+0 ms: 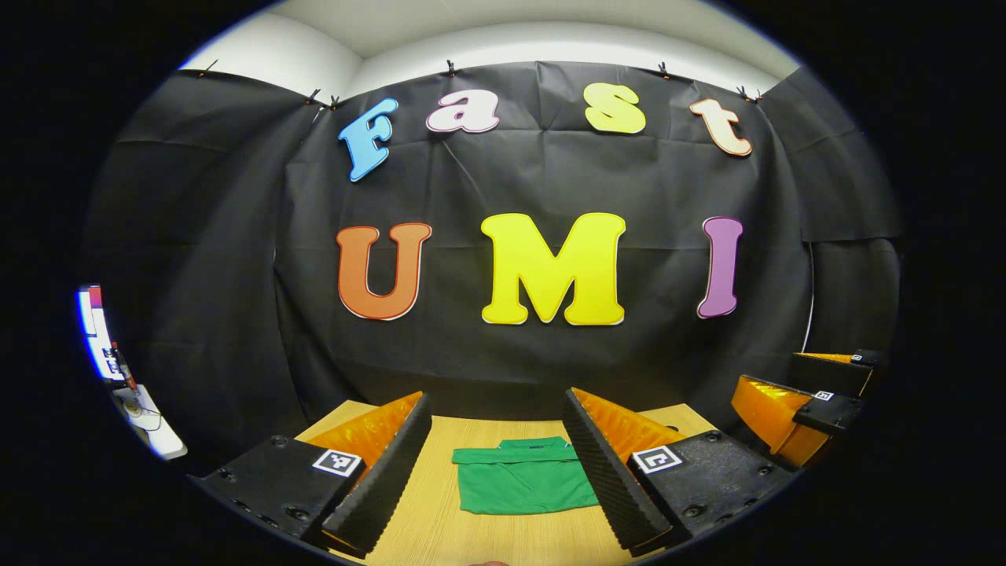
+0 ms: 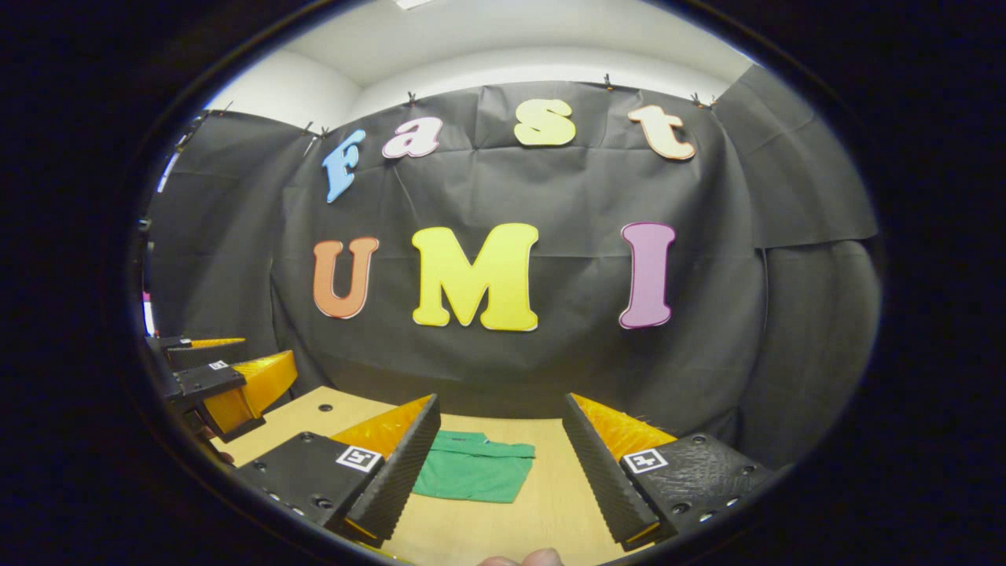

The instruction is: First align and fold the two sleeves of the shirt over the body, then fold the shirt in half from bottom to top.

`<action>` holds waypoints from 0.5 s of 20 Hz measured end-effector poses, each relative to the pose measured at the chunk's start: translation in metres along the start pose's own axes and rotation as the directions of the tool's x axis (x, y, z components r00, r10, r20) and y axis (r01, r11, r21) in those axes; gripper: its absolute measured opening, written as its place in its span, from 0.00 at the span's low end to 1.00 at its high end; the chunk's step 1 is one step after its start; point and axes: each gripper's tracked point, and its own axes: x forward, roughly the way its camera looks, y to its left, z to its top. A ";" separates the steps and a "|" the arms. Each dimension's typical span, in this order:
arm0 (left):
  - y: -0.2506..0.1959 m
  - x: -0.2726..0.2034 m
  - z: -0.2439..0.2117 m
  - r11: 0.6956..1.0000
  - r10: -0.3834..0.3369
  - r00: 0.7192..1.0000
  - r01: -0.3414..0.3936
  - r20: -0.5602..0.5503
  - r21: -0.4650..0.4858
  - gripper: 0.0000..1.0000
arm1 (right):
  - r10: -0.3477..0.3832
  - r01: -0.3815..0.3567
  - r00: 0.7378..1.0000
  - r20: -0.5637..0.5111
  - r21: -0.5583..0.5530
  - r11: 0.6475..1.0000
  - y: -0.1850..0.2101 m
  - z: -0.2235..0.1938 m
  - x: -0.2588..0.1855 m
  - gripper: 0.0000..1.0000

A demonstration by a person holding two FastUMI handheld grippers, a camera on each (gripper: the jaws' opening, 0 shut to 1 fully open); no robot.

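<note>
A: Obs. Green shirt [image 1: 523, 481] lies flat on the wooden surface [image 1: 440, 519], toward the far edge near the black cloth wall. Outline is a compact rectangle, collar band along the far side, no sleeves sticking out.

B: So the sleeves are tucked over the body?

A: Judgement only: it reads as sleeves in and the bottom-to-top fold probably made too, since the block looks short. Layers can't be counted from here.

B: Left gripper [image 1: 497, 464]?

A: Jaws spread wide, nothing between them, held up above the surface with the shirt framed in the gap. The right gripper [image 2: 501, 464] is likewise wide and empty, raised, the shirt lying ahead and toward its left finger.

B: Why hold both clear like that?

A: Likely so neither one drags the cloth; open and lifted, they leave the fold undisturbed.

B: Anything else in frame?

A: In the left gripper view the right gripper sits off to the right, near the surface's edge. Fingertips [image 2: 523, 559] of the holding hand peek in at the bottom of the right gripper view.
</note>
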 end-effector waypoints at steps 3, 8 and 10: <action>0.001 0.002 0.010 1.000 -0.013 1.000 0.012 0.025 0.012 1.00 | -0.010 0.010 1.000 0.022 -0.004 1.000 0.002 0.006 0.002 0.96; 0.004 0.000 0.009 1.000 -0.023 1.000 0.023 0.017 0.013 1.00 | -0.028 0.029 1.000 0.009 -0.016 0.999 0.003 0.003 -0.002 0.96; 0.006 0.000 0.005 1.000 -0.027 1.000 0.027 0.008 0.006 1.00 | -0.035 0.035 0.999 0.001 -0.021 0.999 0.002 0.000 -0.006 0.95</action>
